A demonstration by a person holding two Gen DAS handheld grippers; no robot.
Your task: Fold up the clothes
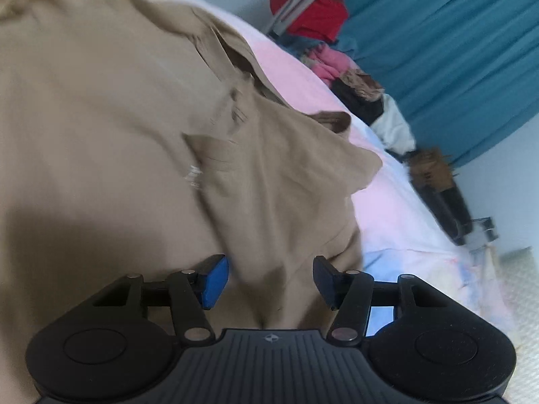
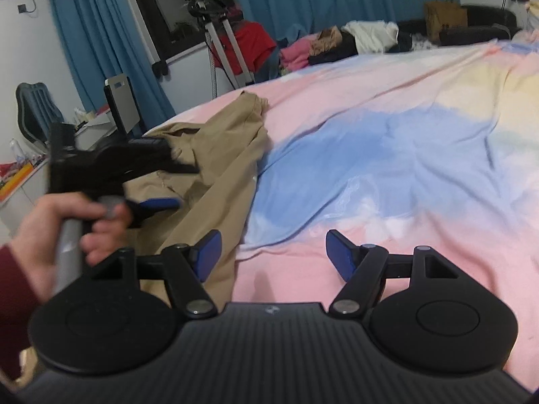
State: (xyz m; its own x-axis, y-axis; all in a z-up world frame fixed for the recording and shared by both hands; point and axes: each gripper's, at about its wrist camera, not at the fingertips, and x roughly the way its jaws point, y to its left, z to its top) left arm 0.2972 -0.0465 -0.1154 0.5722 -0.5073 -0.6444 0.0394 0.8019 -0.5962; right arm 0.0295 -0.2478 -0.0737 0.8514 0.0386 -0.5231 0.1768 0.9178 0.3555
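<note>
A tan garment [image 1: 134, 118] lies rumpled on the pastel pink and blue bed sheet [image 1: 387, 208] and fills most of the left wrist view. My left gripper [image 1: 269, 279] hovers over its near folds; the blue pads stand apart and grip nothing. In the right wrist view the tan garment [image 2: 219, 175] sits at the left of the bed sheet [image 2: 370, 134]. A hand [image 2: 67, 229] in a dark red sleeve holds the left gripper [image 2: 175, 185] above it, blurred. My right gripper [image 2: 274, 256] is open over bare pink sheet, its left finger at the garment's edge.
A pile of mixed clothes [image 2: 337, 43] lies along the bed's far edge, beside a brown paper bag [image 2: 444, 17]. A metal stand with a red garment [image 2: 249, 47] stands before blue curtains [image 2: 101, 50]. A desk and chair [image 2: 33, 111] are at the left.
</note>
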